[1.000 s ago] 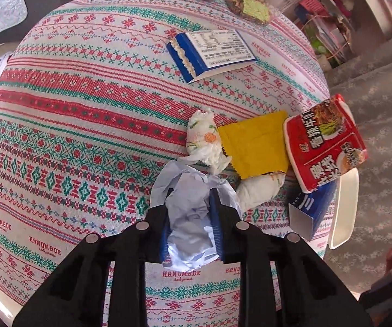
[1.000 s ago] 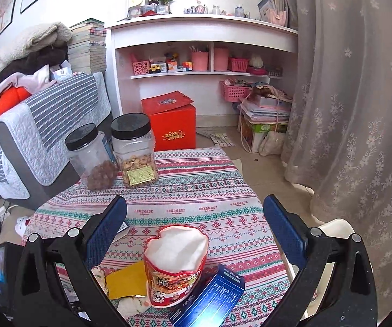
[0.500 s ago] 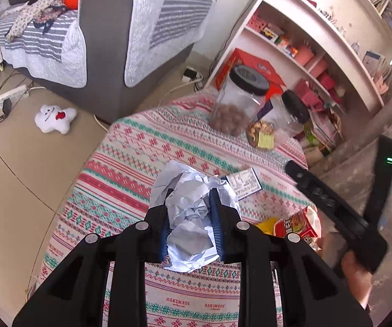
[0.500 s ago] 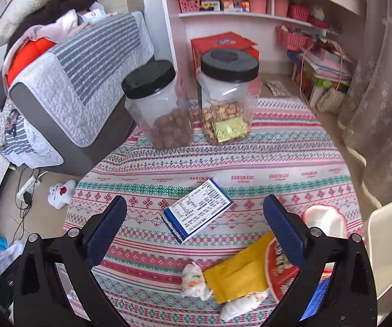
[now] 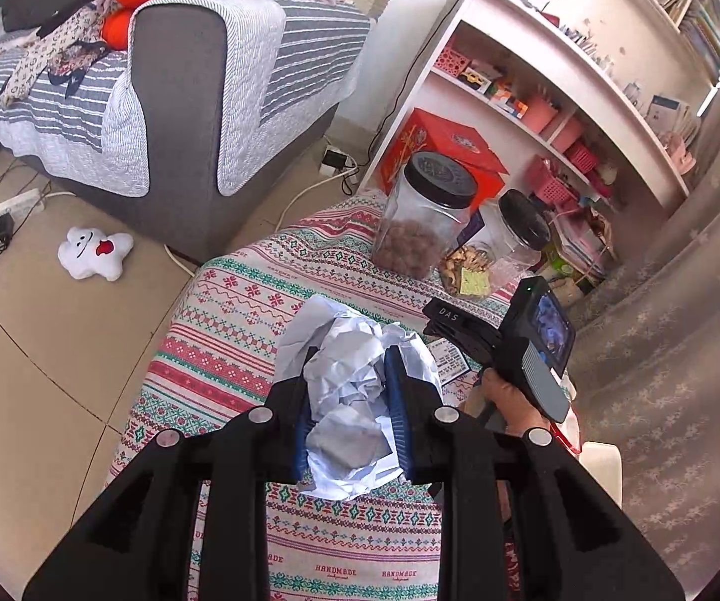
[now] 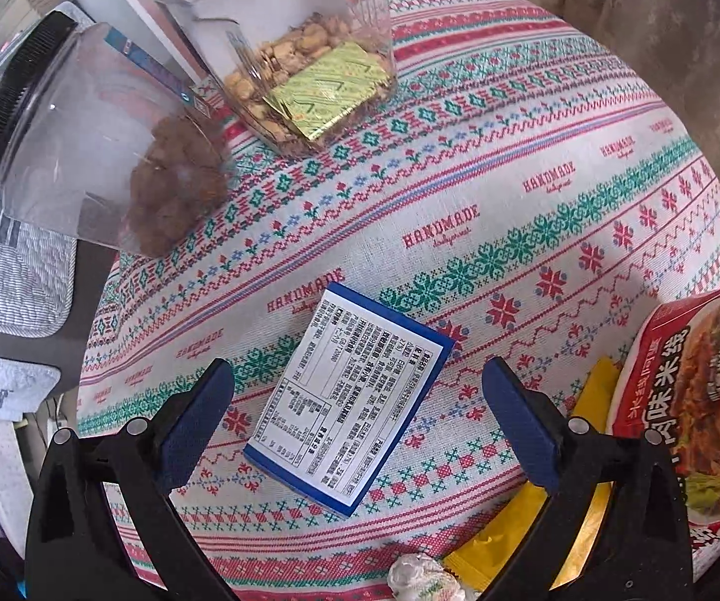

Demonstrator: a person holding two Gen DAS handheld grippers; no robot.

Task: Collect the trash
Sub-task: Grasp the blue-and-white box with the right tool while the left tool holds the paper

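We held crumpled paper (image 5: 347,395) in our left hand-held gripper (image 5: 349,390); our right hand-held gripper (image 6: 357,390) gaped wide above the blue-edged box (image 6: 347,413).

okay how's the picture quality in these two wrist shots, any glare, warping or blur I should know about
Left wrist view: strong fisheye bending of the shelf, dark vignette corners, crumpled paper sharp between the left gripper fingers. Right wrist view: tablecloth bulges, jar shows pale reflections, blue box label crisp, red noodle cup cut off at the edge.
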